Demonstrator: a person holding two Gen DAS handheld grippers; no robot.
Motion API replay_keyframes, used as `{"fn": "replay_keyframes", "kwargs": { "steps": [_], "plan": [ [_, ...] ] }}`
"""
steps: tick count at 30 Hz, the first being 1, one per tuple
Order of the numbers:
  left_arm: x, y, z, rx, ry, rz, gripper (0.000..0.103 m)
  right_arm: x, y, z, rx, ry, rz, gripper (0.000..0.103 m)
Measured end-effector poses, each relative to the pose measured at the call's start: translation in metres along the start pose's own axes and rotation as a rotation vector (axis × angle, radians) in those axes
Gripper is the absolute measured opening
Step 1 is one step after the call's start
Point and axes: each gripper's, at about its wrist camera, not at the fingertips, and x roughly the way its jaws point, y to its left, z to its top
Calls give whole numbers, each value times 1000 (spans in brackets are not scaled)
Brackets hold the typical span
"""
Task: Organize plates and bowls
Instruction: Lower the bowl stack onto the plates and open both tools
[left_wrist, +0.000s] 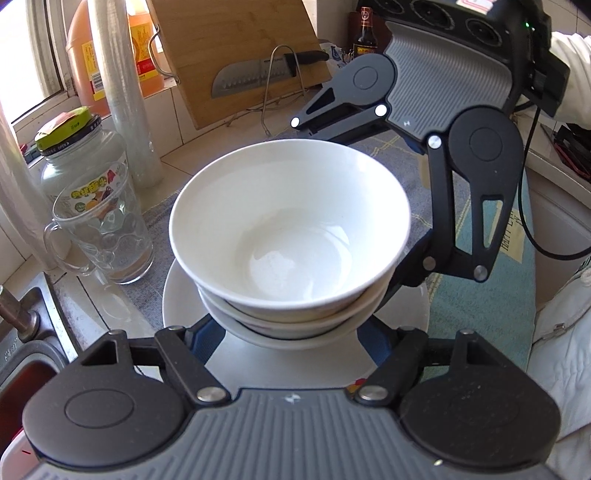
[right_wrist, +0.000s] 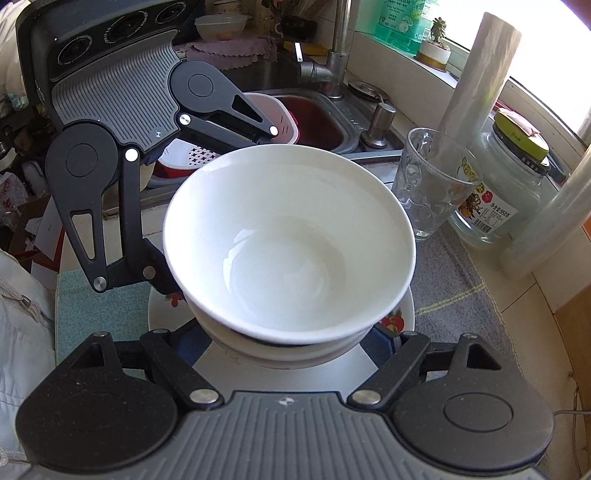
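Nested bowls (left_wrist: 291, 236) are stacked on a plate (left_wrist: 177, 299) flanked by both grippers, with a glass mug (left_wrist: 105, 225) and jar (left_wrist: 79, 155) set alongside.

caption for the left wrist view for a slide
Both grippers flank stacked white bowls on a white plate beside a glass mug.

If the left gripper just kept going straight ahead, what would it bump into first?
Most likely the stack of white bowls on the plate, sitting right between the left gripper fingers; contact can't be judged.
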Motion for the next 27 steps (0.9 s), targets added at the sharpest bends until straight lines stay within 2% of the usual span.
{"fn": "replay_keyframes", "kwargs": {
  "steps": [18,21,22,27],
  "plan": [
    [-2,-7,-5,52,-17,18,78,4,-3,-3,64,6,8,90],
    [-7,-7,-6,45,-45,26,84,-1,-1,-3,76,-24,-5,101],
    [-9,-7,-7,47,-55,38,89,-3,0,-2,76,-27,-9,103],
    [-15,-11,-12,22,-72,65,96,-9,8,-3,91,-20,-73,103]
  ]
}}
